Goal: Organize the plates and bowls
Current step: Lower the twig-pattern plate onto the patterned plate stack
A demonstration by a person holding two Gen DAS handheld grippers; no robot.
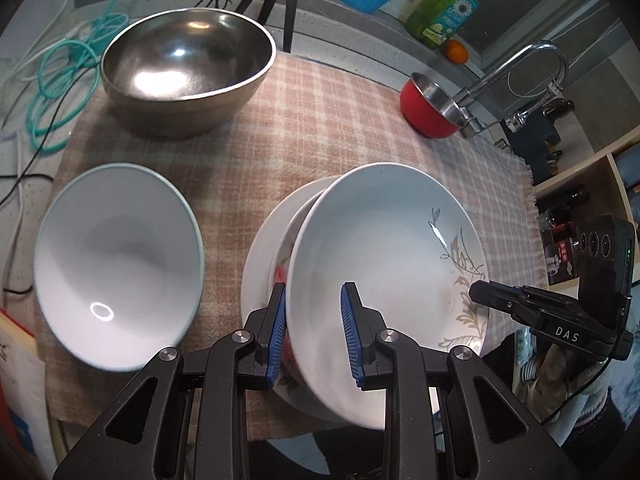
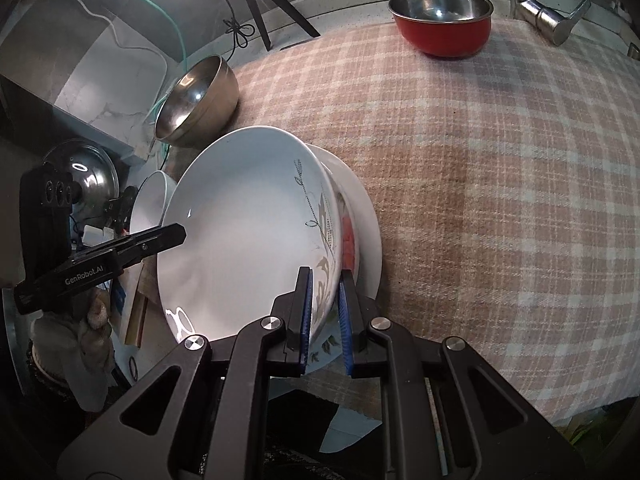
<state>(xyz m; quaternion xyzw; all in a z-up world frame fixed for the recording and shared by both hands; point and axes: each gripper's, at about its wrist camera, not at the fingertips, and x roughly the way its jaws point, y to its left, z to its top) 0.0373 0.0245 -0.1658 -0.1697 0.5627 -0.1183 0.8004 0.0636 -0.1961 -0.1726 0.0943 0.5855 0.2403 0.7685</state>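
- The right gripper (image 2: 325, 312), low in the right wrist frame, is clamped on the rim of a white leaf-patterned plate (image 2: 248, 240), one blue pad on each face.
- The left gripper (image 1: 314, 336) straddles the same plate's opposite rim (image 1: 384, 248); the left pad lies against the outside, the right pad stands clear inside, so whether it grips cannot be told.
- The plate is tilted above a red-flowered plate (image 1: 282, 272) and a plain white plate (image 1: 260, 256), centre of the left wrist frame, on a checked cloth (image 1: 320, 120).
- A white bowl (image 1: 116, 260) sits at left, a large steel bowl (image 1: 188, 68) upper left, a red bowl (image 1: 428, 104) upper right.
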